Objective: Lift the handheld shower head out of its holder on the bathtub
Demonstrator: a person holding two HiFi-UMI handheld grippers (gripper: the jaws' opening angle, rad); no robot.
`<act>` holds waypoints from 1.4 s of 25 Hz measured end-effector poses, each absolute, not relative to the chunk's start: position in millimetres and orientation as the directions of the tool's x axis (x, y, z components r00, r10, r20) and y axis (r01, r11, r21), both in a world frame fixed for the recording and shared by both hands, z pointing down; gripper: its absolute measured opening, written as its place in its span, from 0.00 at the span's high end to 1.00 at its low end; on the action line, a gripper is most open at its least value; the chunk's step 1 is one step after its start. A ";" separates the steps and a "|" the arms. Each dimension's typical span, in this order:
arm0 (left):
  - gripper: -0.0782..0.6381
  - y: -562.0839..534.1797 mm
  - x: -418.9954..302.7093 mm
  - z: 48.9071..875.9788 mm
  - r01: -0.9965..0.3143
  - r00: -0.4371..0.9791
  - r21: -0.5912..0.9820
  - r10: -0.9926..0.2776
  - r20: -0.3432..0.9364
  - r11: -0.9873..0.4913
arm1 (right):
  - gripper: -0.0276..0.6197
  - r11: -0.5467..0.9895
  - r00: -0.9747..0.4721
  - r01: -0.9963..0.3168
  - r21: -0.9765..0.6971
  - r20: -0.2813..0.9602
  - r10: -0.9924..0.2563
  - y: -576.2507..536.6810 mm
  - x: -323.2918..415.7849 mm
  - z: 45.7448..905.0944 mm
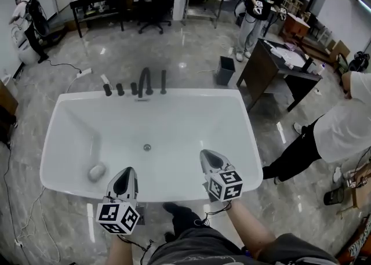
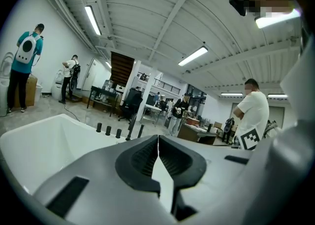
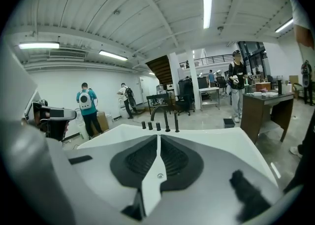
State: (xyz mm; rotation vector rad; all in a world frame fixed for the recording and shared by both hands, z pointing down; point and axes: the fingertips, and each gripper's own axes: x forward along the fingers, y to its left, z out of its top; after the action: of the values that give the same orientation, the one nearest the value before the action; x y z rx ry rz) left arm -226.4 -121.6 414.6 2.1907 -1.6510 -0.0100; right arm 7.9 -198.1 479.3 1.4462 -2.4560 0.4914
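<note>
Head view: white rectangular bathtub at centre. A slim black handheld shower head is seated upright in its holder on the far rim, just right of the black curved spout. Left gripper and right gripper are held over the near edge, jaws pressed together, nothing gripped.

slim black handheld shower head upright on far rim of white bathtub.
</note>
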 end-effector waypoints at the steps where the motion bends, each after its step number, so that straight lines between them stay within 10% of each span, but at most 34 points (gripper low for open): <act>1: 0.87 -133.2 -226.2 414.7 -0.923 0.303 0.312 -0.925 0.231 -0.225 | 0.91 0.452 -0.478 -0.877 -0.163 0.381 -0.791 -210.3 7.3 481.5; 35: 0.87 -445.4 -238.6 479.5 -0.929 0.277 0.328 -0.906 0.318 -0.169 | 0.91 0.479 -0.523 -0.852 -0.211 0.345 -0.779 -551.0 -43.4 549.0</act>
State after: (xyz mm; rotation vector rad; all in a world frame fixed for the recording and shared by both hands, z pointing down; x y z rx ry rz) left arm -238.6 -445.4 479.5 2.0982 -1.6489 0.0670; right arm -43.4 -551.0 549.0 1.4109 -2.5224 0.5322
